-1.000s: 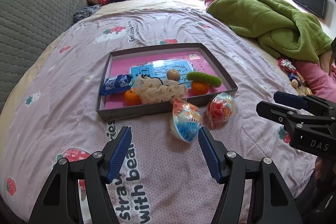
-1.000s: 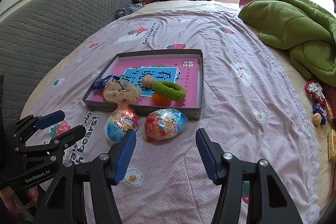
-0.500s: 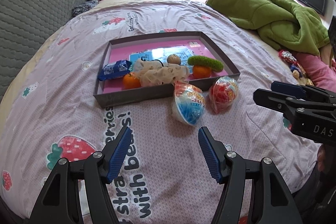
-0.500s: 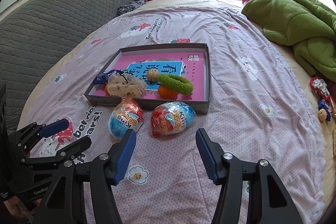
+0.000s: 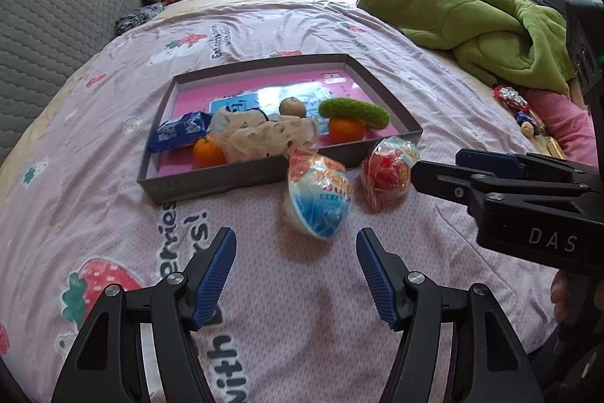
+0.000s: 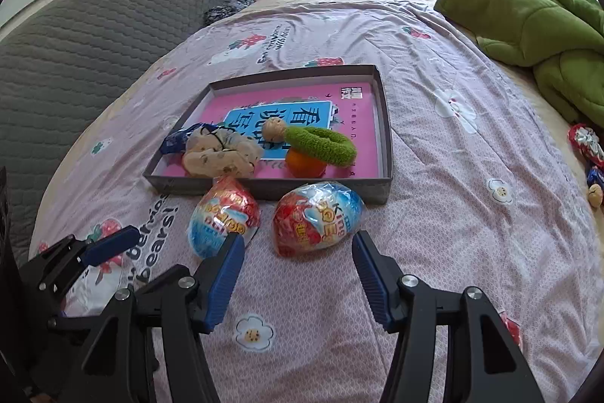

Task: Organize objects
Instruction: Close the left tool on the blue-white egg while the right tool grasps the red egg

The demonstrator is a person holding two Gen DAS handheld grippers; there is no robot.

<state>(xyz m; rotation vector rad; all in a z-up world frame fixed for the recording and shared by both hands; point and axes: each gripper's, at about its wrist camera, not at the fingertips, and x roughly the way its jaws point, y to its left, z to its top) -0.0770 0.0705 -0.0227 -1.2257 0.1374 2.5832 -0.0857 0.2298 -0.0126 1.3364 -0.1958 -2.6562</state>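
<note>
Two wrapped toy eggs lie on the bedsheet against the front wall of a grey shallow box point(image 5: 211, 184) point(image 6: 385, 123). The blue-bottomed egg point(image 5: 319, 199) point(image 6: 222, 214) lies just ahead of my open left gripper point(image 5: 296, 263). The redder egg point(image 5: 389, 172) point(image 6: 317, 218) lies just ahead of my open right gripper point(image 6: 294, 263). The box holds a pink book, a blue packet point(image 5: 179, 131), two oranges point(image 5: 207, 152), a cream scrunchie point(image 5: 264, 136) point(image 6: 219, 153), a green scrunchie point(image 5: 353, 112) point(image 6: 321, 146) and a small brown ball point(image 5: 291, 107). Both grippers are empty.
A green quilt point(image 5: 472, 17) point(image 6: 528, 10) is heaped at the right. Small wrapped sweets point(image 5: 509, 97) point(image 6: 585, 142) lie at the bed's right edge. A grey padded headboard point(image 6: 75, 44) runs along the left. Clothes are piled at the far end by the window.
Both grippers have moved forward toward the two eggs, which now look larger and closer. Both stay open. Nothing on the bed has moved.
</note>
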